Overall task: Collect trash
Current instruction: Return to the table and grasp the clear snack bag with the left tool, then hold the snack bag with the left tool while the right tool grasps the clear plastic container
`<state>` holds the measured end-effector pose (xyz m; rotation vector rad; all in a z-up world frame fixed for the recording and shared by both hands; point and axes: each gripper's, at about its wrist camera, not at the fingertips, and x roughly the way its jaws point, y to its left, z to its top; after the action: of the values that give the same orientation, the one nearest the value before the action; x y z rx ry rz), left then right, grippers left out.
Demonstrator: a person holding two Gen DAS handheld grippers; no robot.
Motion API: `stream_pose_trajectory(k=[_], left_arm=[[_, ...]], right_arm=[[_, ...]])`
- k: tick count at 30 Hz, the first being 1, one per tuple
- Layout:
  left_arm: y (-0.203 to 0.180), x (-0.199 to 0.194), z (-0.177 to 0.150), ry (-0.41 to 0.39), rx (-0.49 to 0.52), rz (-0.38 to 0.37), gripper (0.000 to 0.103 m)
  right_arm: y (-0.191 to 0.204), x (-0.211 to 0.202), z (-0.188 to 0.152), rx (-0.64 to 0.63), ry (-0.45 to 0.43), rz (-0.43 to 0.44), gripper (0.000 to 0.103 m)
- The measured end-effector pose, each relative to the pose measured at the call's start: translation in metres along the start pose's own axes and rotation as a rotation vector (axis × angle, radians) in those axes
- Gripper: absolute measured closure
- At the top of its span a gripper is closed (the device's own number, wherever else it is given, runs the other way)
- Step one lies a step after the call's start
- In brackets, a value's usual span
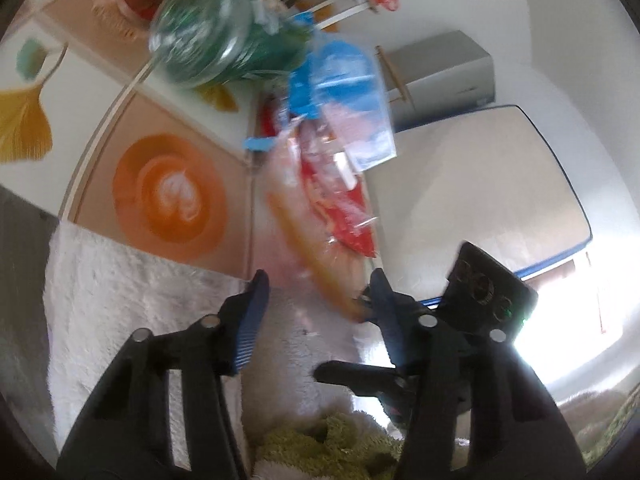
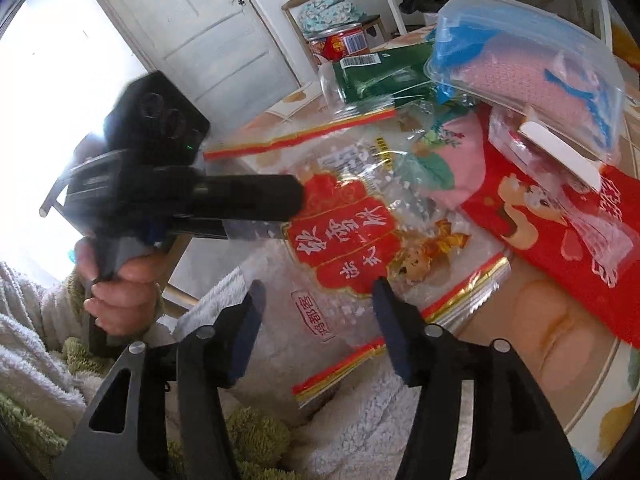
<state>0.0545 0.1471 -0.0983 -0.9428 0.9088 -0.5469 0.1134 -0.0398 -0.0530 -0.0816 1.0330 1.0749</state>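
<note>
A pile of trash lies on the table. It holds a clear plastic bag with red and gold print (image 2: pixel 352 240), a red packet (image 2: pixel 560 236), a blue-and-clear bag (image 2: pixel 520 60) and a green-labelled clear jar (image 2: pixel 376 72). In the blurred left wrist view the same pile shows: the clear bag (image 1: pixel 304 216), blue bag (image 1: pixel 340 92) and jar (image 1: pixel 212 36). My left gripper (image 1: pixel 318 286) is open, just short of the clear bag's edge. My right gripper (image 2: pixel 320 292) is open and empty, over the clear bag's near edge. The left gripper's body (image 2: pixel 180 196) shows in the right wrist view.
The table (image 1: pixel 100 80) has a printed cloth with an orange cup picture (image 1: pixel 170 196). A white fluffy cloth (image 2: pixel 360 432) hangs at its near edge. A red can (image 2: pixel 340 42) stands behind the jar. A chair (image 2: pixel 320 12) and a white door (image 2: pixel 192 20) are beyond.
</note>
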Motion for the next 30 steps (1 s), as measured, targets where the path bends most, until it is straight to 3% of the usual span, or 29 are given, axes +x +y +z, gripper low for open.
stream_pose_trajectory(k=[4,8,12,15,19,22,26,30], left_arm=[[0.006,0.004,-0.001,0.003,-0.016,0.030,0.062],[0.002,0.008,0.001,0.002,0.017,0.101,0.081],[-0.001,0.007,0.004,-0.007,0.040,0.135,0.093],[-0.006,0.002,0.008,-0.028,0.071,0.161,0.095],[-0.013,-0.009,0.012,-0.052,0.117,0.205,0.095],[-0.017,-0.017,0.015,-0.073,0.141,0.216,0.095],[-0.016,-0.023,0.017,-0.089,0.152,0.231,0.095],[-0.010,-0.026,0.013,-0.087,0.167,0.242,0.095]], right_arm=[[-0.005,-0.006,-0.009,0.026,-0.005,-0.003,0.045],[-0.008,-0.026,-0.013,0.027,-0.027,-0.004,0.045],[-0.012,-0.059,-0.005,0.031,-0.090,-0.007,0.044],[-0.018,-0.090,0.013,0.020,-0.167,-0.024,0.035],[-0.029,-0.118,0.062,-0.045,-0.220,-0.145,0.019],[-0.034,-0.111,0.107,-0.160,-0.183,-0.229,0.010],[-0.040,-0.071,0.157,-0.340,-0.026,-0.333,0.008],[-0.044,-0.038,0.173,-0.520,0.121,-0.414,0.008]])
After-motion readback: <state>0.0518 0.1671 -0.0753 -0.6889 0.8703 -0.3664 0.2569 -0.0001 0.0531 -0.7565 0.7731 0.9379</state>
